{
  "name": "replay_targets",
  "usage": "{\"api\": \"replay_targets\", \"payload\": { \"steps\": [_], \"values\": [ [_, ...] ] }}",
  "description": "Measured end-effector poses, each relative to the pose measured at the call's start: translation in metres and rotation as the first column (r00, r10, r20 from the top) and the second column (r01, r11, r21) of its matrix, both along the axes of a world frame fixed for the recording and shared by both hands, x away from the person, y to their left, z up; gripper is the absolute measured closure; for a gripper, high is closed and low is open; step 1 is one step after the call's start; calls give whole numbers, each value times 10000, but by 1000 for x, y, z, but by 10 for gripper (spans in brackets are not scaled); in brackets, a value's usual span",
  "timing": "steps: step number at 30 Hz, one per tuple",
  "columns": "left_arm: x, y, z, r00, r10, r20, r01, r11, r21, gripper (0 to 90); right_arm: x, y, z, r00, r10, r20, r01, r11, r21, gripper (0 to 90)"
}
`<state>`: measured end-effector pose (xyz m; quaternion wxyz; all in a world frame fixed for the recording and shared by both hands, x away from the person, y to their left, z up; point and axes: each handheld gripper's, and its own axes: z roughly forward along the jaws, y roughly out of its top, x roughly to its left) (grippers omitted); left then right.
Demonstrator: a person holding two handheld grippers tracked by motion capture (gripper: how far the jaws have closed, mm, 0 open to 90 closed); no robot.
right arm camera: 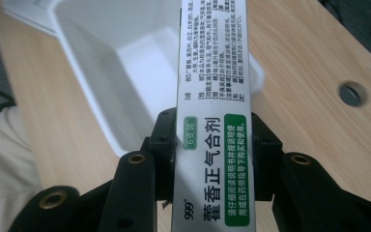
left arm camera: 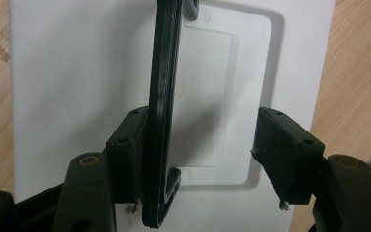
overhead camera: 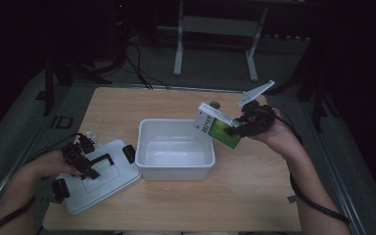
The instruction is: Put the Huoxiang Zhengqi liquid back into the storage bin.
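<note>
My right gripper clamps the medicine box above the white bin's three-o'clock rim. My left gripper sits parted around the lid's black handle, at the bin's nine o'clock.

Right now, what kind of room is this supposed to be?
Probably a lab or recording studio, not a home: a lone wooden table stands in a dark room, cables trail over the floor behind it, and a metal stand rises beyond.
</note>
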<state>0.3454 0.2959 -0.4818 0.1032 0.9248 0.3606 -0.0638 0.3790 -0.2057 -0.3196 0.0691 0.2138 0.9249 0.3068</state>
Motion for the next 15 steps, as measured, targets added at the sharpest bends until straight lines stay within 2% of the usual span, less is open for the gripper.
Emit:
{"api": "replay_targets", "payload": {
  "steps": [6, 9, 15],
  "values": [
    [1, -1, 1, 10000, -27, -38, 27, 10000, 95, 399, -1, 18, -1, 9980, 627, 28, -627, 9980, -25, 635],
    [1, -1, 1, 10000, -7, -27, 7, 10000, 64, 399, -2, 27, -4, 9960, 893, -95, -893, 9960, -7, 635],
    [0, 0, 1, 10000, 29, -37, -29, 10000, 37, 399, -3, 44, -10, 9876, 1554, -210, -1555, 9878, -21, 634]
  ]
}}
